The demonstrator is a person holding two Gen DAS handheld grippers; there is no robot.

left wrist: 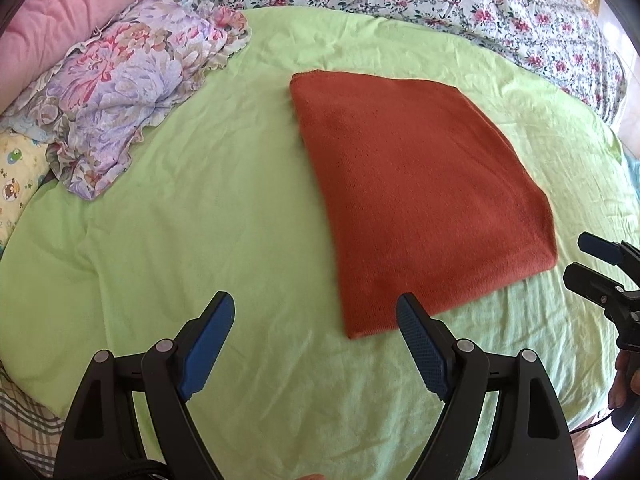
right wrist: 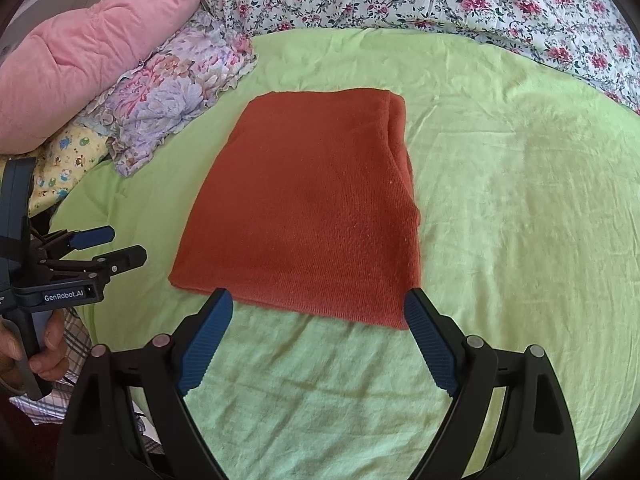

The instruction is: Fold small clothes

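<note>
Folded rust-red knitted cloth (right wrist: 304, 208) is lying on the light-green bed sheet (right wrist: 500, 200).
You are holding both tools wide and empty: left tool (left wrist: 316, 344), right tool (right wrist: 318, 340); layers possibly uneven.

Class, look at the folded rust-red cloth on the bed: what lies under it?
The rust-red cloth lies flat on a light green sheet, which shows all round it. Layered edges along its right side suggest folds. Whatever sits between those layers, or directly beneath, is covered.

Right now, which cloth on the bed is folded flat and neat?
The rust-red cloth, folded flat into a rectangle on the green sheet. The purple flowery cloth lies crumpled beside the pink pillow.
</note>
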